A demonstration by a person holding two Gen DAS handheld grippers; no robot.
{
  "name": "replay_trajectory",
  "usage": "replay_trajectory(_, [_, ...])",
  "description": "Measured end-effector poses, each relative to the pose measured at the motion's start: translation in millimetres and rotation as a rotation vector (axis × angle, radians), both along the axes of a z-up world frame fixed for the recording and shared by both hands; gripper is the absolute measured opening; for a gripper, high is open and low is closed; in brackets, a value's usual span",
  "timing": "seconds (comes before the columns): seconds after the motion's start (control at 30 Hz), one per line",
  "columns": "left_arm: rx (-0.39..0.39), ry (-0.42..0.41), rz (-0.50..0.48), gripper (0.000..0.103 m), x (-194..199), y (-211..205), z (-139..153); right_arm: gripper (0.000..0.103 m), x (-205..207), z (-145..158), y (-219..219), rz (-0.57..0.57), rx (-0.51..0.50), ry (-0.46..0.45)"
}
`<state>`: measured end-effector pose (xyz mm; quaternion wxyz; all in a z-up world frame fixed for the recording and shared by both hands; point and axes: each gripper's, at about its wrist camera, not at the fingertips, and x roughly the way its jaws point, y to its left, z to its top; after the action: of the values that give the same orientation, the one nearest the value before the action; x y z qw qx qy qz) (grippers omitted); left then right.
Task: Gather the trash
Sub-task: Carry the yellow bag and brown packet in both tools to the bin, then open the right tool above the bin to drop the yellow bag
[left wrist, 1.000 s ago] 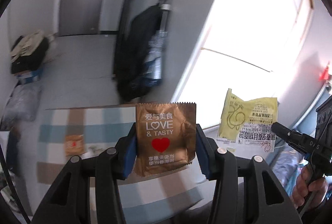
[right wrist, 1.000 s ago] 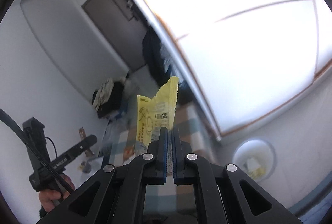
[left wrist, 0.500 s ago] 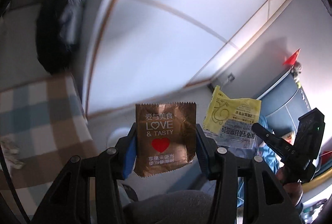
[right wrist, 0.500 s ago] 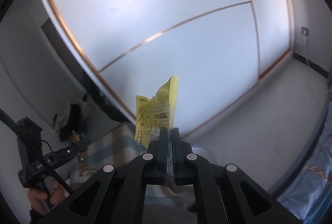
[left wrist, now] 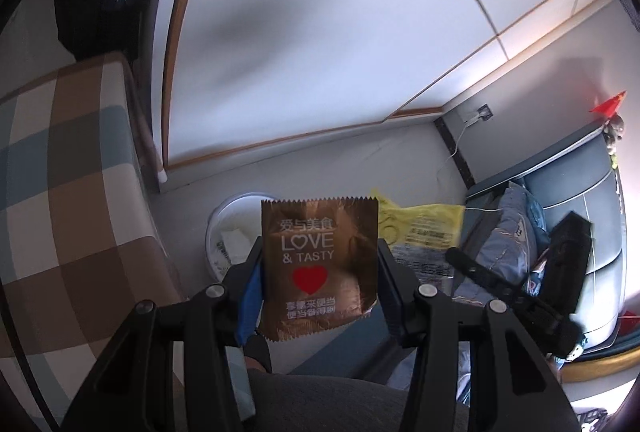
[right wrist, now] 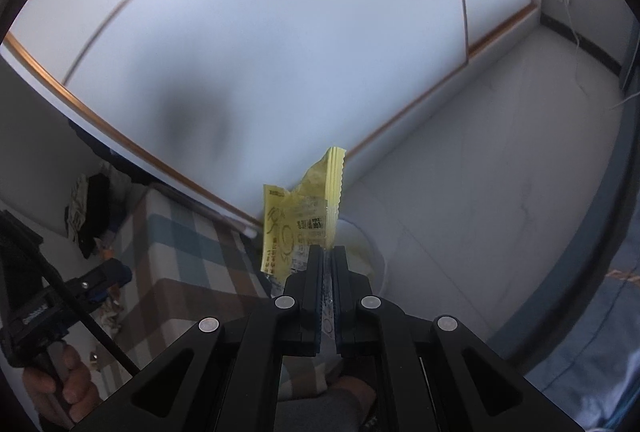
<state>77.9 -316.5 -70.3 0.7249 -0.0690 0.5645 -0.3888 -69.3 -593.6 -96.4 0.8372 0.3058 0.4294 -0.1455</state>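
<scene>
I hold brown wrapper (left wrist: 319,268) clamped in left gripper (left wrist: 319,274), yellow wrapper (right wrist: 300,228) pinched in right gripper (right wrist: 328,268), both above white bin (left wrist: 224,228). I centre over bin before releasing.

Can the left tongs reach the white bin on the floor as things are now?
Probably yes: the white bin sits open-topped just beyond the left tongs, which hold the brown wrapper, with nothing visible between.

On the brown wrapper (left wrist: 319,268) at the centre of my left wrist view I read "LOVE & TASTY" over a red heart, with Chinese lines "爱与美食" above; the yellow wrapper's (right wrist: 298,228) print is too small to read.
</scene>
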Motion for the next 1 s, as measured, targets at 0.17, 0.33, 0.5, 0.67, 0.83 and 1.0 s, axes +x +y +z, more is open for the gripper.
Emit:
replay_trajectory(0.17, [0.039, 0.018, 0.002, 0.045, 0, -4, -9, 0.005, 26, -49, 3, 0.036, 0.052, 0.085])
replay_trajectory(0.33, [0.063, 0.038, 0.008, 0.045, 2, -4, -16, 0.006, 52, -93, 5, 0.046, 0.097, 0.172])
replay_trajectory(0.5, [0.092, 0.051, 0.004, 0.045, 6, -7, -25, 0.031, 70, -117, 8, 0.062, 0.168, 0.171])
replay_trajectory(0.67, [0.112, 0.066, -0.011, 0.045, 6, -15, -30, 0.04, 76, -122, 11, 0.057, 0.217, 0.135])
replay_trajectory(0.83, [0.141, 0.077, -0.035, 0.045, 11, -29, -38, 0.053, 60, -106, -1, 0.018, 0.2, 0.088])
replay_trajectory(1.0, [0.179, 0.102, -0.062, 0.045, 13, -43, -50, 0.061, 43, -99, -15, -0.016, 0.177, 0.09])
